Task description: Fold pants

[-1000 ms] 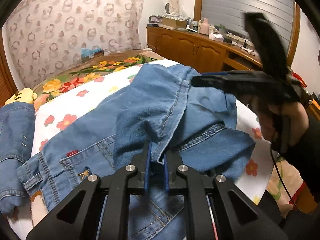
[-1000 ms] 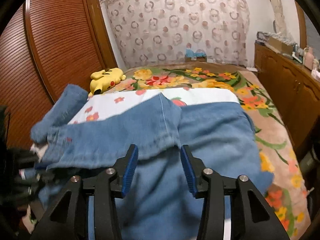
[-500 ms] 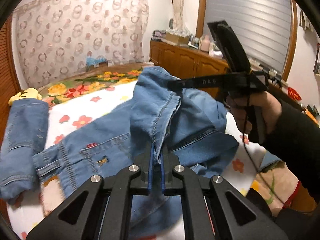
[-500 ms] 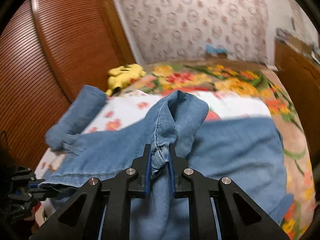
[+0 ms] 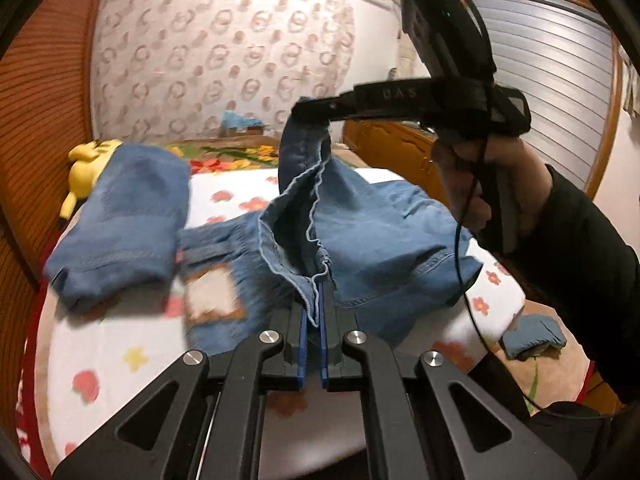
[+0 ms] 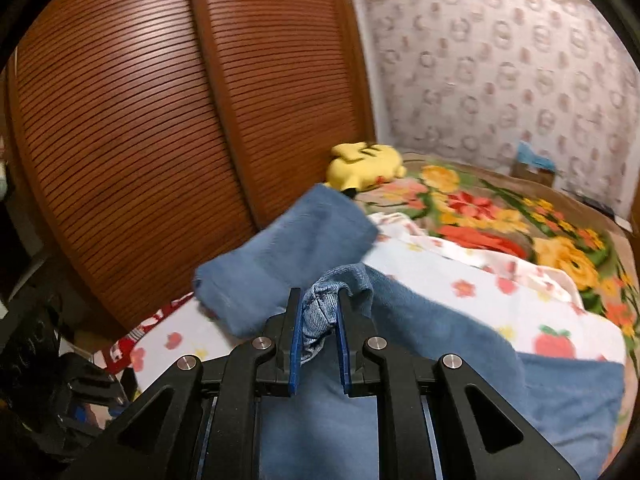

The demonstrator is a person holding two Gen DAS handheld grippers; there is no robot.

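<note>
Wooden louvred wardrobe doors (image 6: 140, 140) and a patterned curtain (image 5: 224, 60) close in a bed (image 5: 100, 344) spread with a flowered white sheet, on which the blue jeans (image 5: 380, 248) are being folded. Most of the denim lies on the sheet, while one hem is lifted clear of it. That hem is pinched in two places: the left gripper (image 5: 313, 316) has its jaws fully closed on the near fold, and the right gripper (image 6: 319, 322) has its jaws drawn narrow around a bunched wad of cloth. Seen from the left wrist, the right gripper is held higher, by a hand (image 5: 480, 184) in a dark sleeve, so the edge is stretched between both, probably so it can be carried over as one straight fold. An already folded pair (image 5: 120, 224) sits at the bed's left, beside a yellow plush toy (image 6: 366, 164). Open sheet remains in front and to the right; the wardrobe side is tight.
</note>
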